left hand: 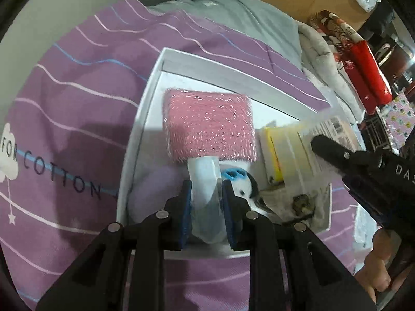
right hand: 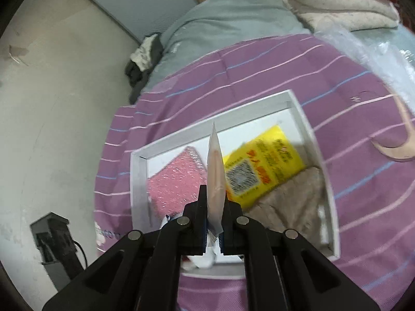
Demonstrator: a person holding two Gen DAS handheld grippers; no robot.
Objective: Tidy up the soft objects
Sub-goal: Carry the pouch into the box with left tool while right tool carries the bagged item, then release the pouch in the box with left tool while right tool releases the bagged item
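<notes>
Left wrist view shows the left gripper clamped on the pink sponge by its wrapper above the white box, seemingly to drop it in, while the right gripper pinches a thin packet edge-on.

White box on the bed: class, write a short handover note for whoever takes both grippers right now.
Left gripper: shut on a pale, translucent soft piece, held over the white box.
Right gripper: shut on a thin clear packet, also above the box.
Already in the box: pink sponge, yellow packet, beige fluffy cloth.
Left to do: place both held items inside, then release.
</notes>
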